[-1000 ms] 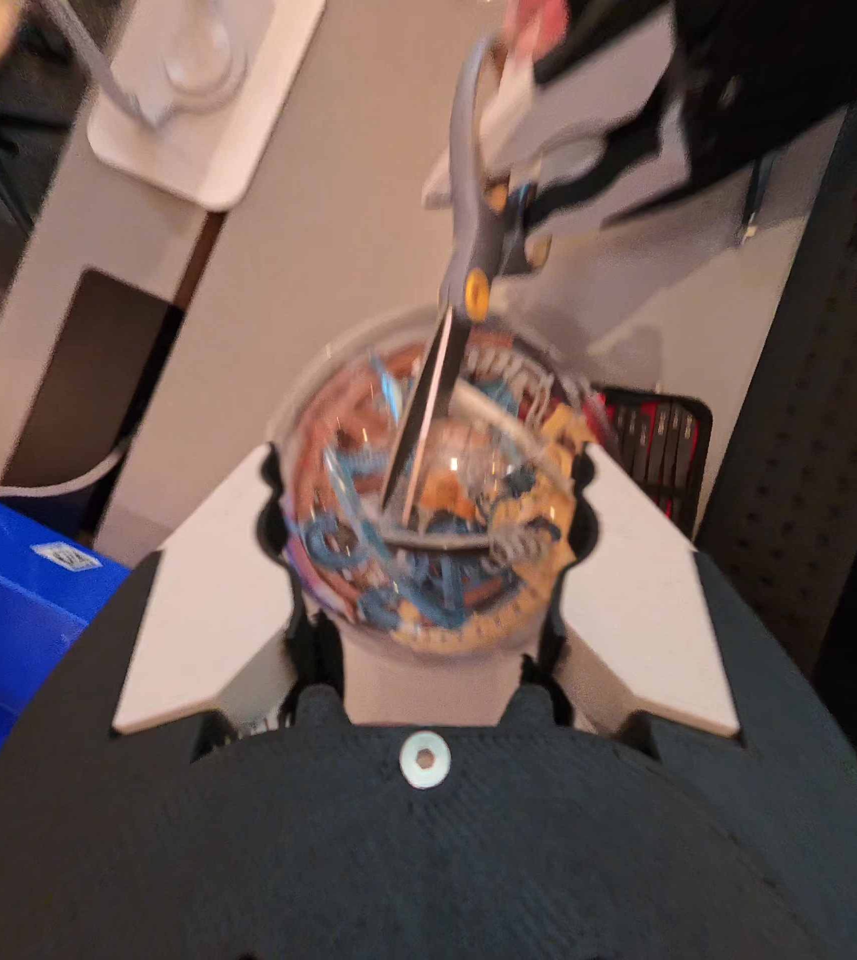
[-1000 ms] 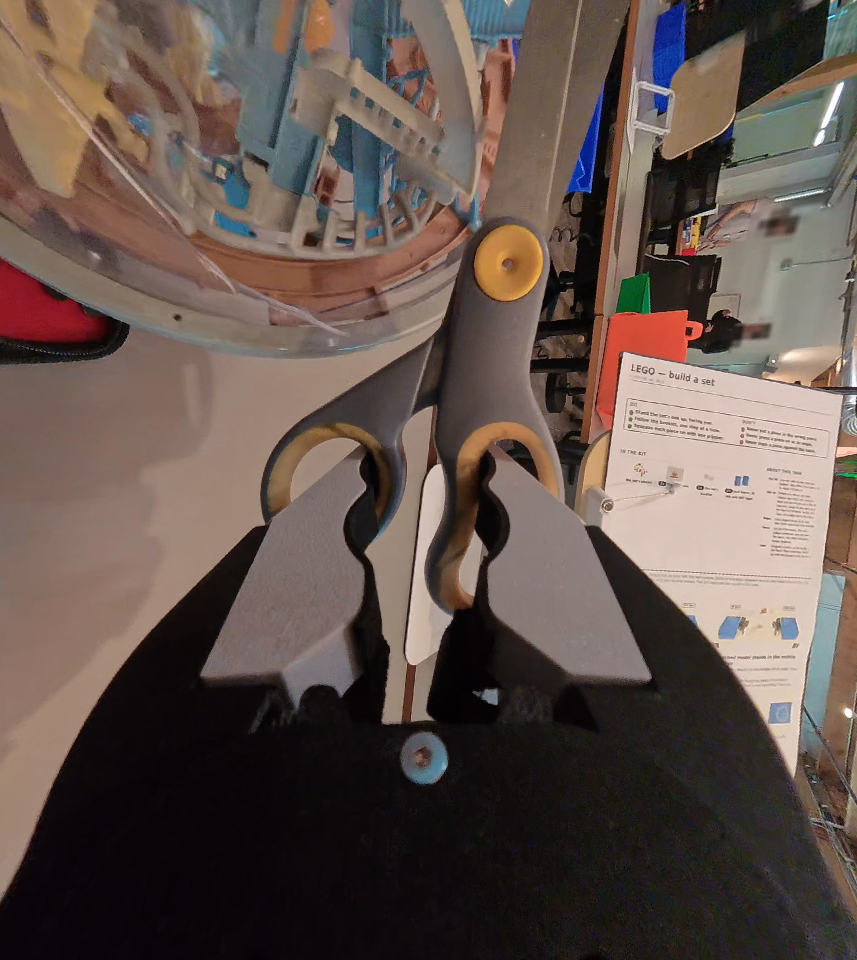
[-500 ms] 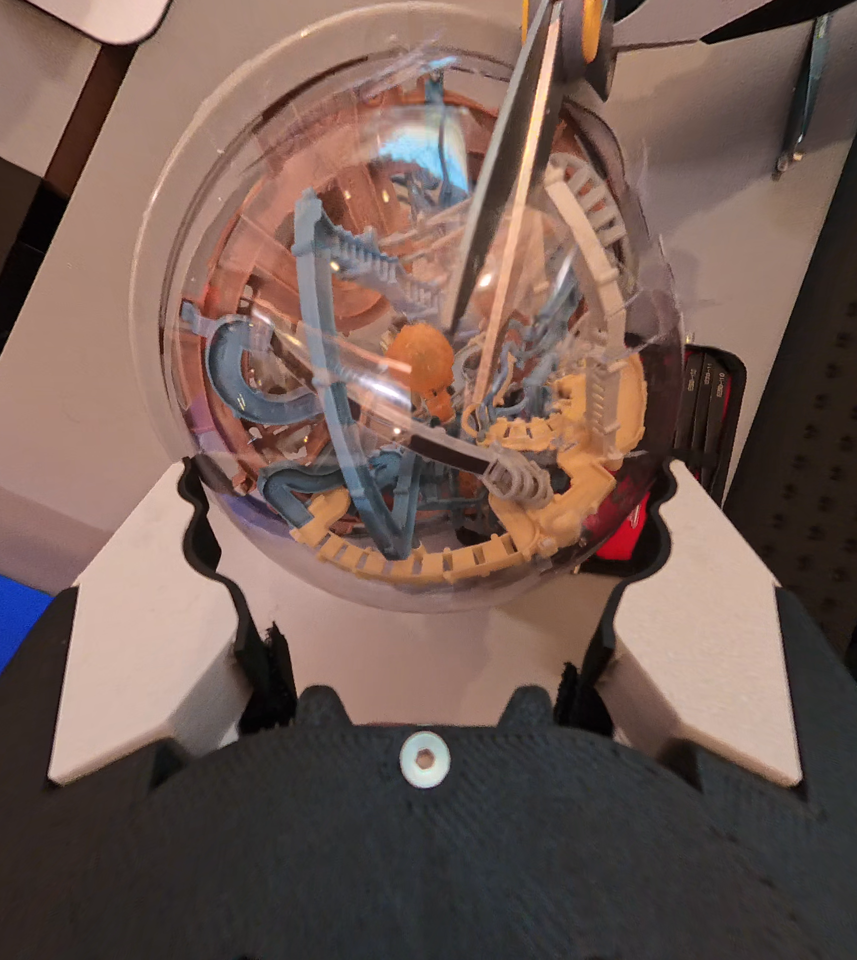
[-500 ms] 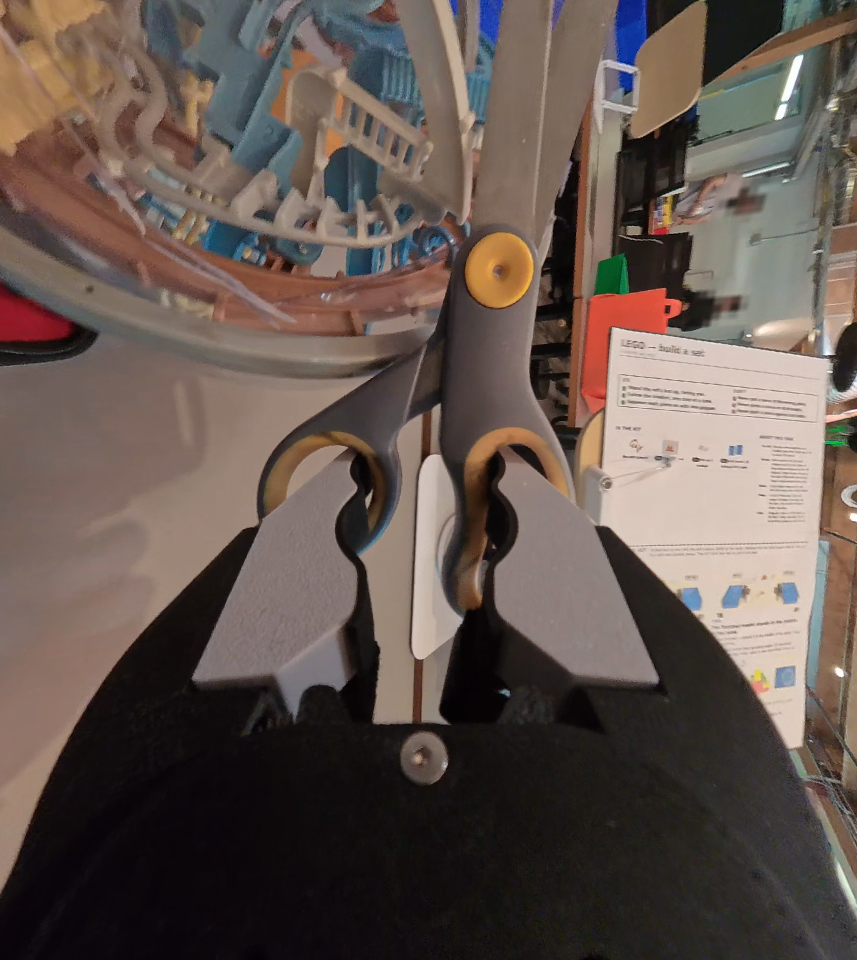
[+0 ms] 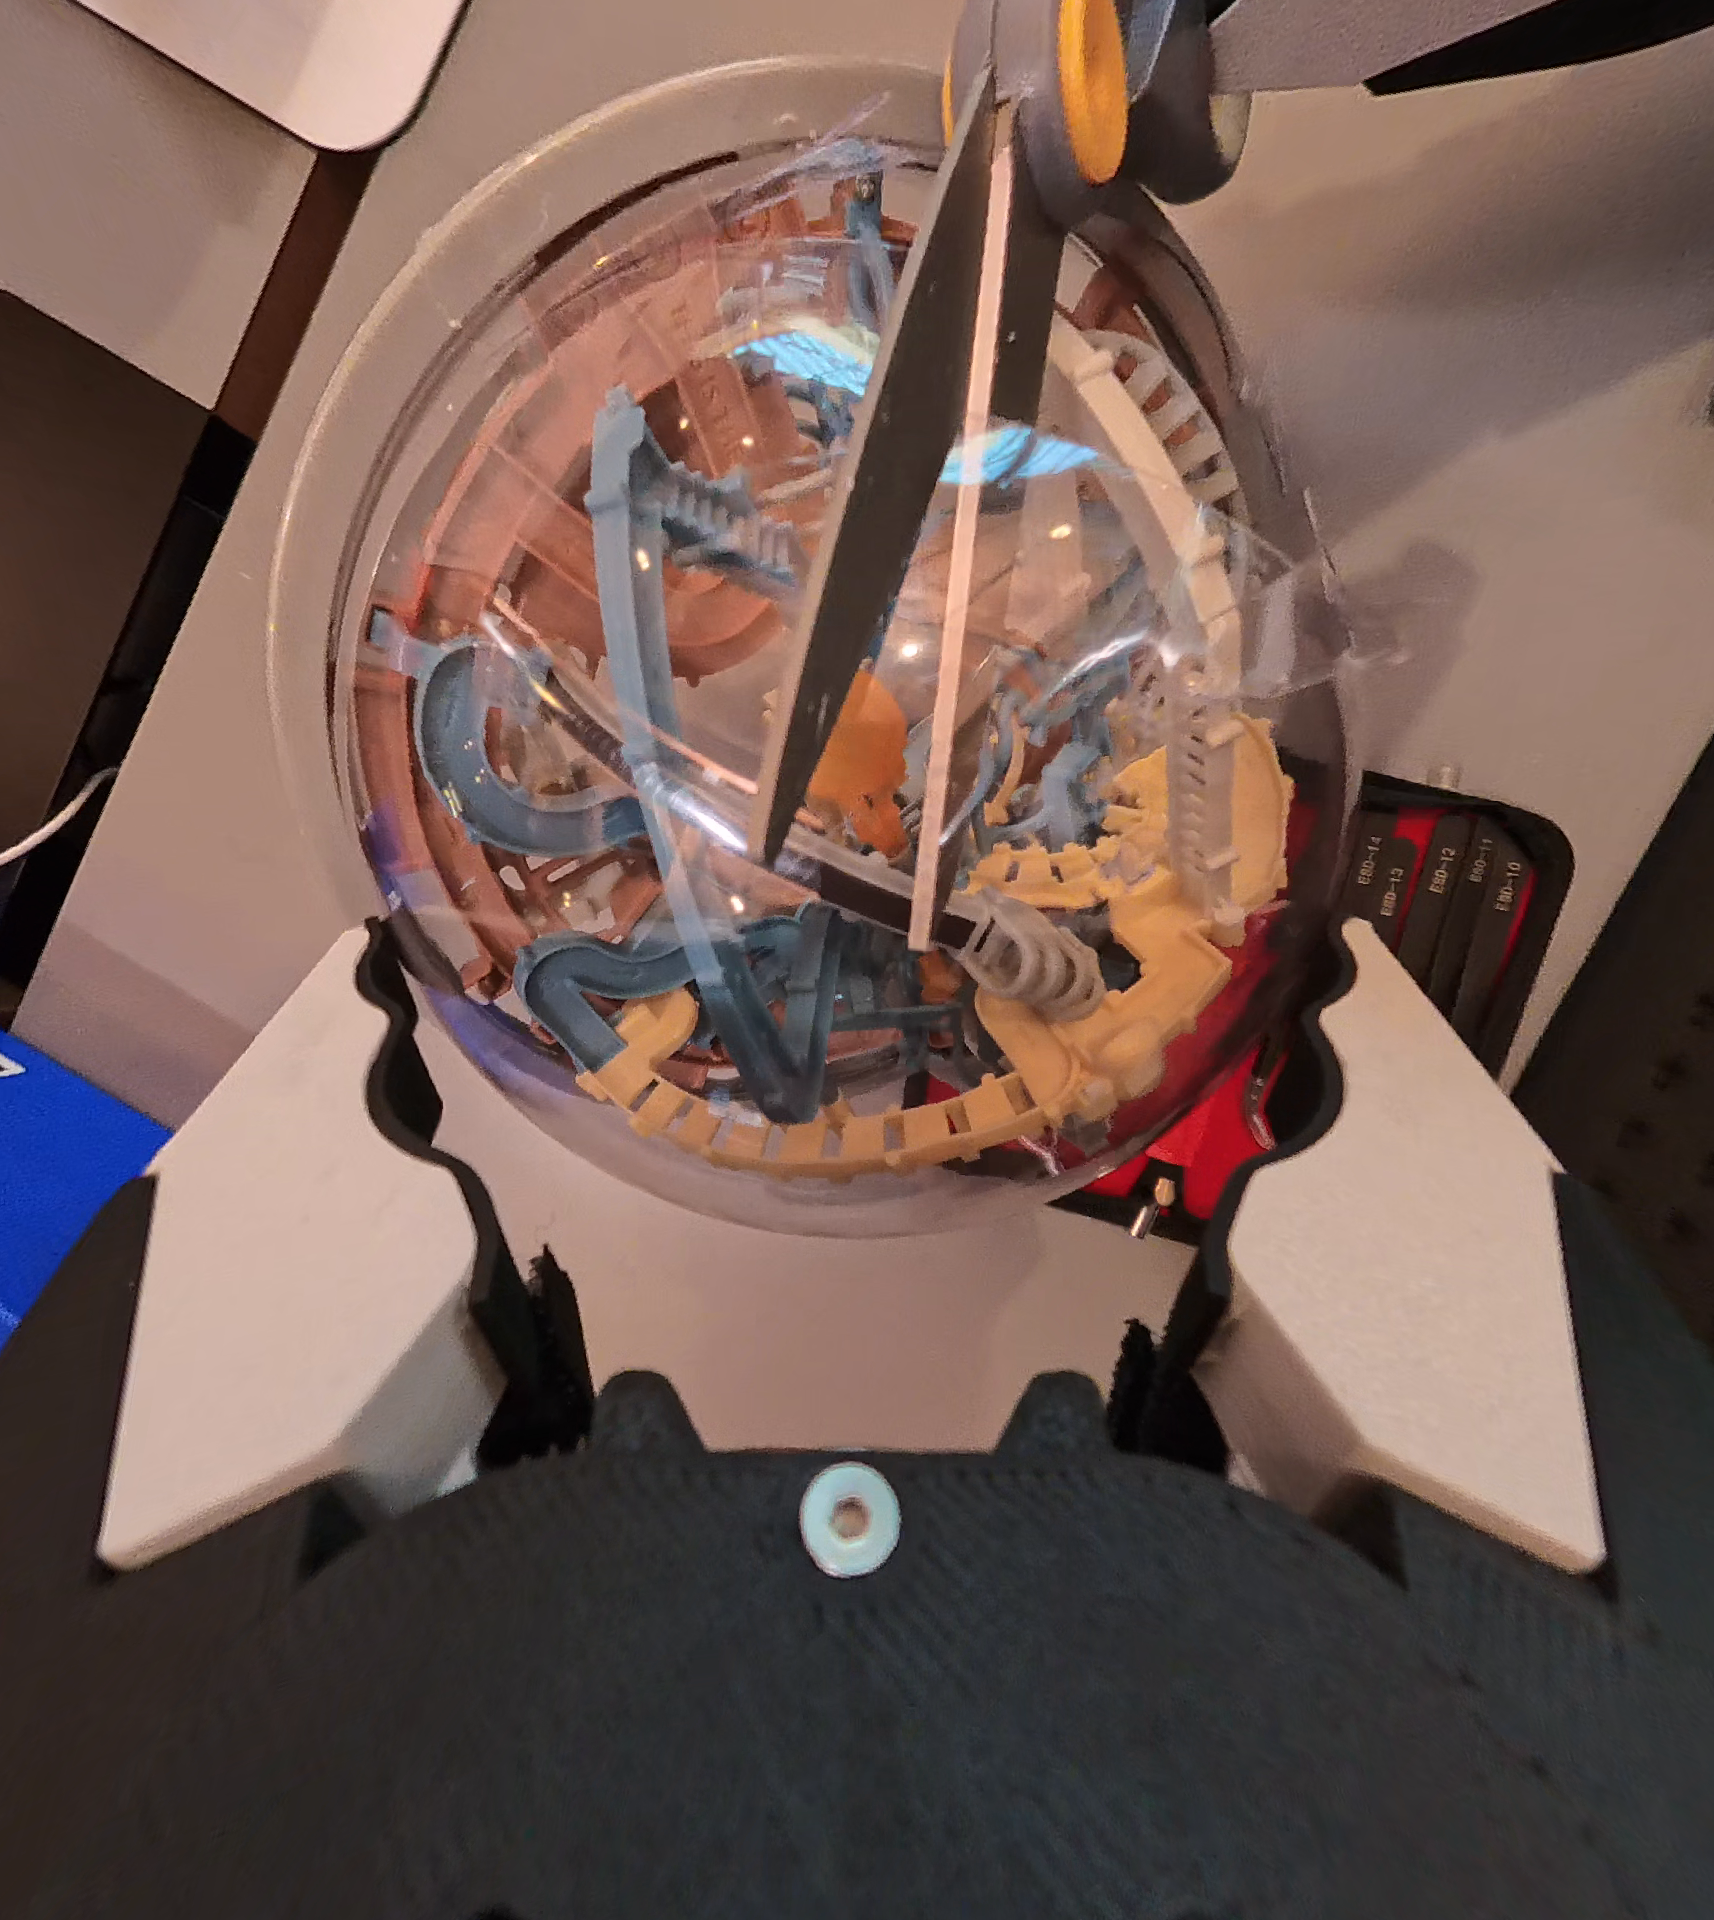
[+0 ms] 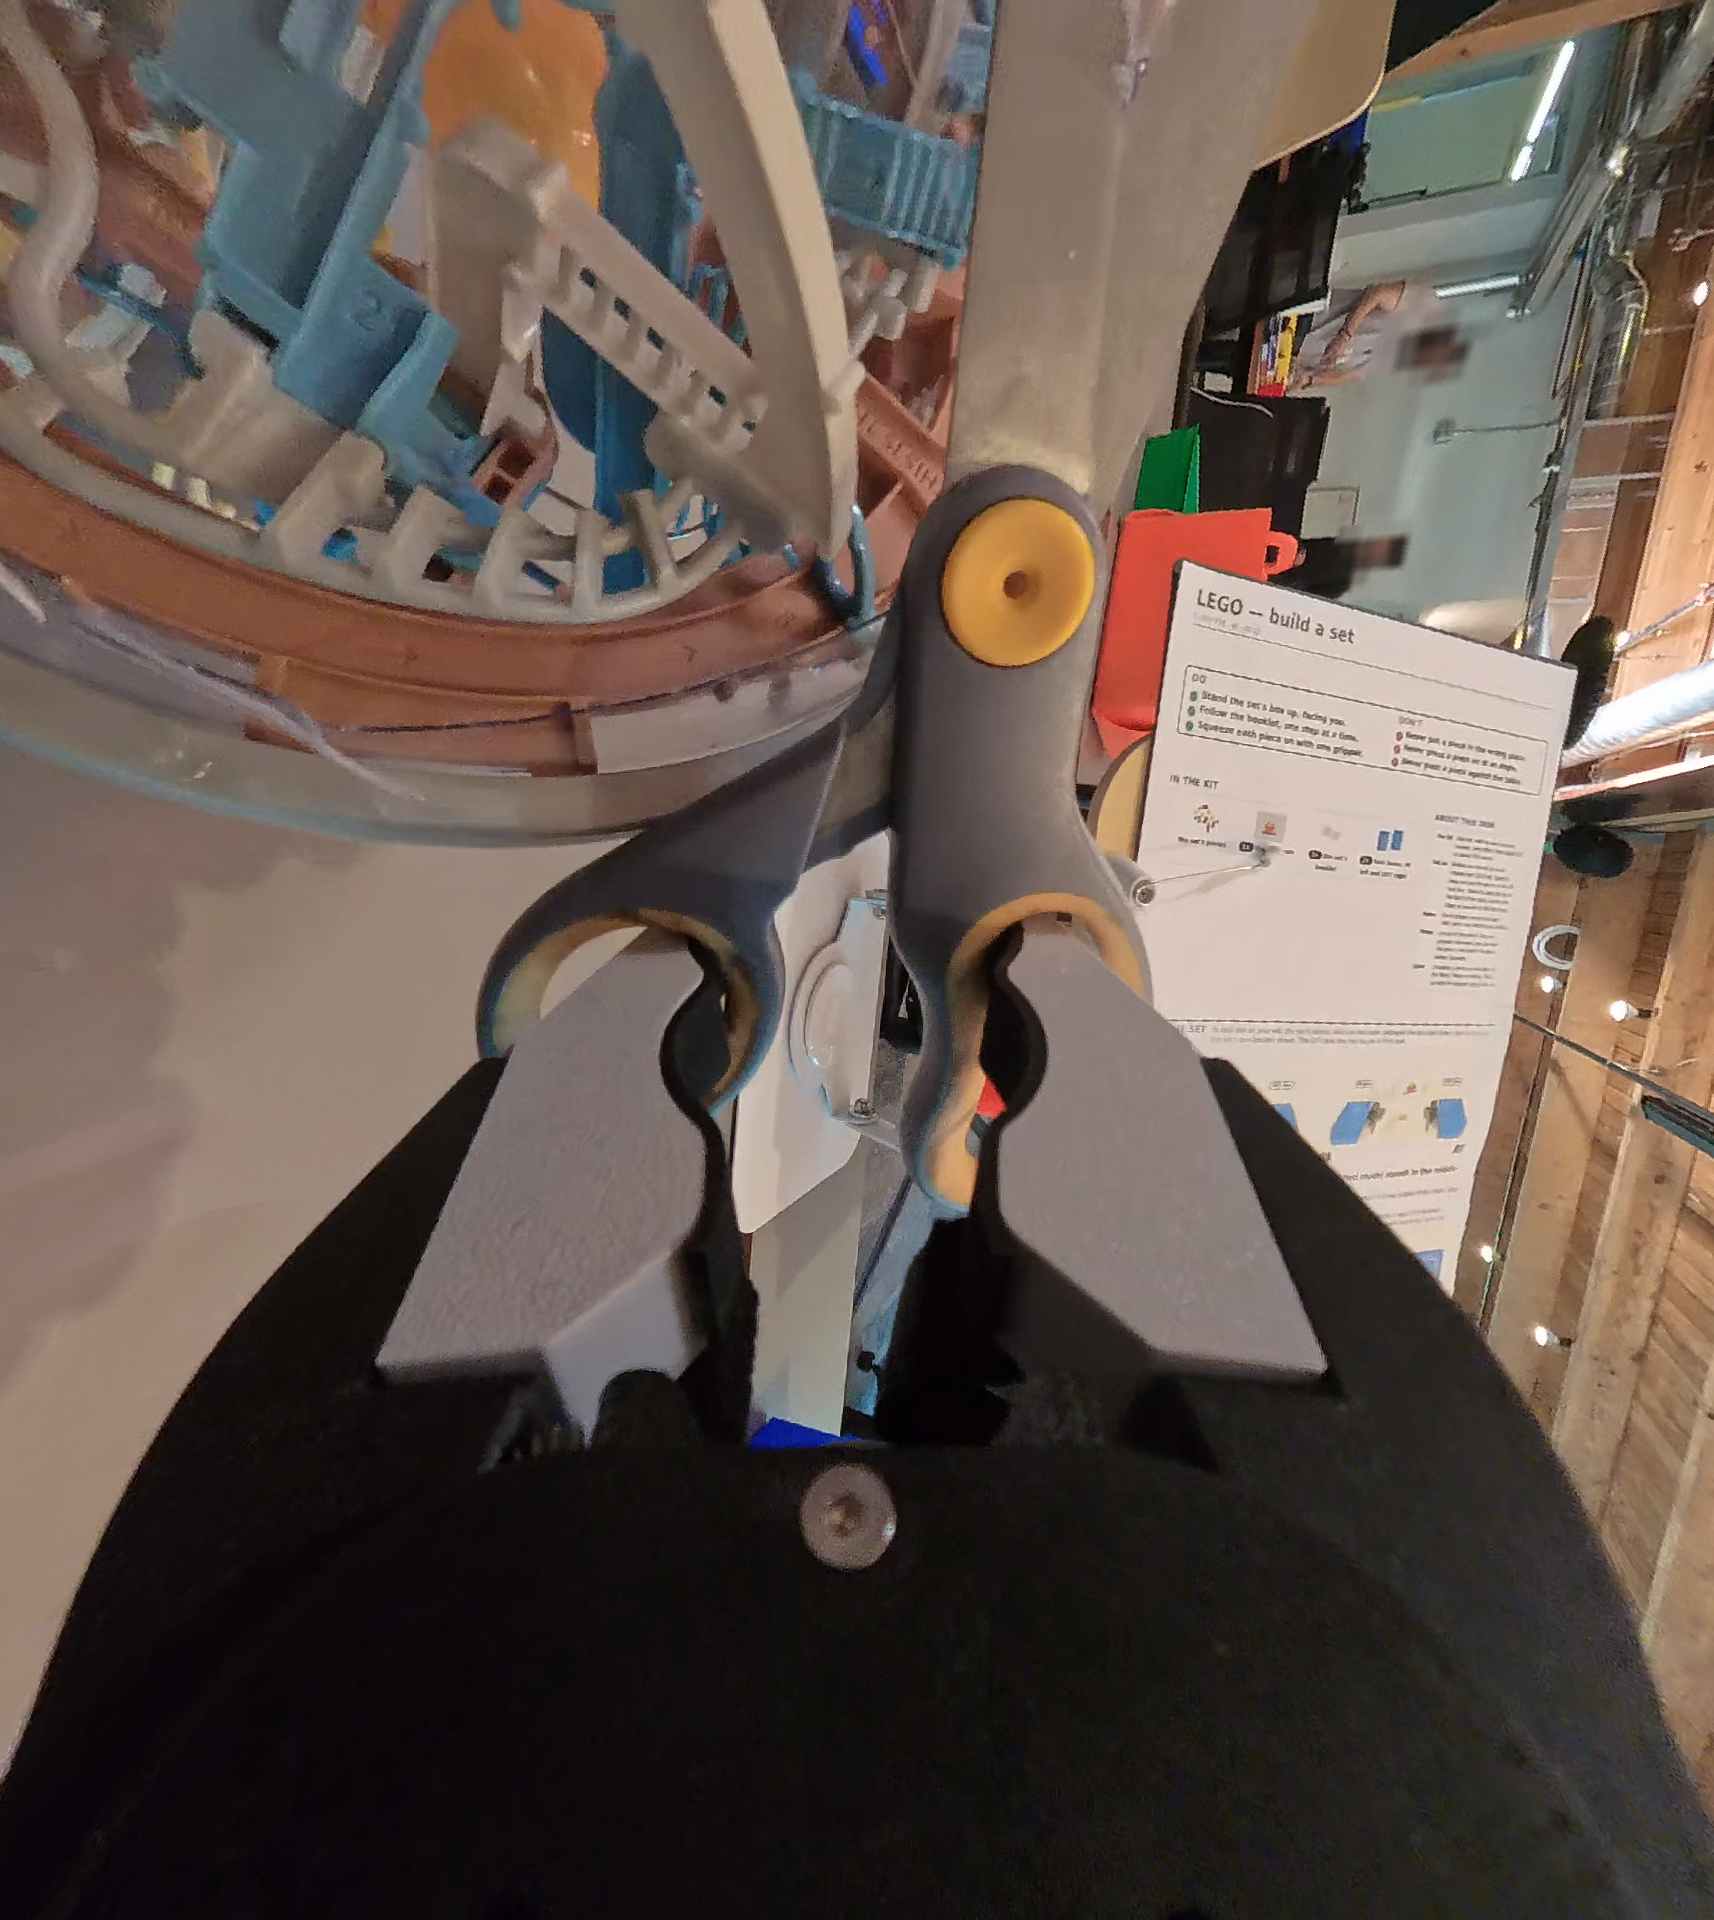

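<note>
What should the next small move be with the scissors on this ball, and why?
Probably squeeze the right gripper's jaws a little to close the scissors. Their blades are spread open against the clear ball, where clear tape lies across the dome, and the left gripper flanks the ball on both sides.

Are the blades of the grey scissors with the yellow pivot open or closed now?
Open. In the left wrist view the two blades of the grey scissors spread into a V over the clear plastic maze ball.
</note>
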`<state>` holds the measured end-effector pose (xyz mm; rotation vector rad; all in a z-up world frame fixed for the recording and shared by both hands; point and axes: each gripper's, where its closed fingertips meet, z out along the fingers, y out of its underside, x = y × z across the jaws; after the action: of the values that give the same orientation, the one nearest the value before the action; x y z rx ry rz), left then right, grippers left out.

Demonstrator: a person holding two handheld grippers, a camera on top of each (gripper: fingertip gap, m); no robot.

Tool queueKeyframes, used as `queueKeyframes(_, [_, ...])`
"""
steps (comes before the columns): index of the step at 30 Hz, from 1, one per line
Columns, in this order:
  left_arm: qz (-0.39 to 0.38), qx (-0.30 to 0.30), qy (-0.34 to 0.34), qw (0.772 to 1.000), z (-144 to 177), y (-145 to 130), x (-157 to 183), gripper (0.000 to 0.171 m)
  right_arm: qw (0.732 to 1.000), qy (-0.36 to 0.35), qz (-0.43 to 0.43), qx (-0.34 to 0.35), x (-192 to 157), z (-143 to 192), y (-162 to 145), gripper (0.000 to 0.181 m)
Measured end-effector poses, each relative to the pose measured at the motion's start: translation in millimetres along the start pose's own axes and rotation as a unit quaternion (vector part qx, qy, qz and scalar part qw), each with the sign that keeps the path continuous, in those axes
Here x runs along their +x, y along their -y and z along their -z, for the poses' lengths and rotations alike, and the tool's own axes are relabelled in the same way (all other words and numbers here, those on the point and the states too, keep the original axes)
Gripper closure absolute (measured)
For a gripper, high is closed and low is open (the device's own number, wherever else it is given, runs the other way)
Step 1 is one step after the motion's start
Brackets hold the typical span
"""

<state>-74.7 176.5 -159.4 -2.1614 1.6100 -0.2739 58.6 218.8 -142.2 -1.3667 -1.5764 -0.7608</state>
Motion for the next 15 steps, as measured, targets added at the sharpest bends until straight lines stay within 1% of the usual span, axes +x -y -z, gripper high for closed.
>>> queueKeyframes(4, [-0.004, -0.015, 0.023, 1.000, -1, 0, 3, 0.013, 1.000, 0.003, 0.018, -0.006, -2, 4, -2, 0.141])
queueKeyframes(7, [-0.007, -0.024, 0.028, 0.999, -1, 0, 4, 0.013, 0.999, 0.012, 0.031, -0.010, -3, 7, -4, 0.144])
queueKeyframes(12, [-0.032, 0.002, 0.014, 0.999, -1, 2, 4, 0.012, 0.999, 0.044, 0.024, -0.004, -10, 11, -8, 0.149])
queueKeyframes(15, [-0.041, 0.037, 0.000, 0.998, -2, 8, 3, 0.013, 0.998, 0.057, 0.018, 0.001, -10, 10, -13, 0.151])
